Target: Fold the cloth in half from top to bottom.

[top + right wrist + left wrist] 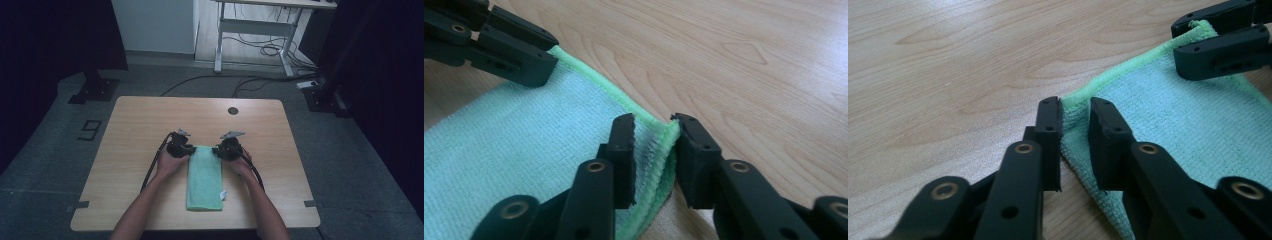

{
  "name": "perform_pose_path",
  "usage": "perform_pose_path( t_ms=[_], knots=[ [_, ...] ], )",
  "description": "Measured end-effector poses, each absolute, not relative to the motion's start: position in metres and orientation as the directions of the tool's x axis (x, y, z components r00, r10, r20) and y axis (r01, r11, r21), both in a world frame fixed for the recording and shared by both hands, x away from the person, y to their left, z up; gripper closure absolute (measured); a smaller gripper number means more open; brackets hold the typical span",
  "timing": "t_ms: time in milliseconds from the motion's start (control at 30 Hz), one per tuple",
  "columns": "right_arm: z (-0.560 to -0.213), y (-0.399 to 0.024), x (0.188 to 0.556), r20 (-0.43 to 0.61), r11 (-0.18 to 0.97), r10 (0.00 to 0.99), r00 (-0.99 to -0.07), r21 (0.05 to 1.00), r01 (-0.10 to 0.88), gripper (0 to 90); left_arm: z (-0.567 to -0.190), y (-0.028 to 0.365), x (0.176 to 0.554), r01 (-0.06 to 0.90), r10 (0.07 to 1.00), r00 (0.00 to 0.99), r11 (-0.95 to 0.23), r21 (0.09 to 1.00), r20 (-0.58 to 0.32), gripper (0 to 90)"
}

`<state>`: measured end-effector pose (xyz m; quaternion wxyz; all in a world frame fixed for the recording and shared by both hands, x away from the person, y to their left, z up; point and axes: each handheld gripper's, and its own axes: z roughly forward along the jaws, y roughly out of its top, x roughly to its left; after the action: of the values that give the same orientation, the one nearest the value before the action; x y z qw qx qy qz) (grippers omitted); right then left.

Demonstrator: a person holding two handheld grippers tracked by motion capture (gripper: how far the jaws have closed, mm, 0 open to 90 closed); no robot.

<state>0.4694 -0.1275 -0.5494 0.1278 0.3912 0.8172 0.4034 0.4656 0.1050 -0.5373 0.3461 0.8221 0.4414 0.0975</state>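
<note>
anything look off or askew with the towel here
Nothing stands out. The folded green towel lies flat and straight on the table, a small white tag sticking out at its right edge. Each gripper, left and right, straddles a far corner.

The high view looks down the table [150, 115] from above; both tool views sit close, sharing the towel's [1188, 125] far edge.
</note>
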Motion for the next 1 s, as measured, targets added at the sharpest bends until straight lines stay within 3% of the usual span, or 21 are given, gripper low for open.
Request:
perform_pose_path(
  t_ms=[167,267,1000],
  knots=[
    [-0.551,-0.135,0.474,0.192,0.318,0.731,-0.655,0.754,0.575,82.2,-0.538,0.105,0.463,0.643,0.789,0.6,-0.373,0.669,-0.136,84.0],
    [-0.55,-0.136,0.473,0.187,0.323,0.727,-0.661,0.755,0.57,84.8,-0.536,0.106,0.462,0.633,0.782,0.609,-0.381,0.674,-0.131,86.2],
    [-0.503,-0.147,0.464,0.085,0.286,0.727,-0.681,0.864,0.414,85.2,-0.484,0.105,0.46,0.514,0.748,0.658,-0.362,0.778,-0.086,86.8]
  ],
)
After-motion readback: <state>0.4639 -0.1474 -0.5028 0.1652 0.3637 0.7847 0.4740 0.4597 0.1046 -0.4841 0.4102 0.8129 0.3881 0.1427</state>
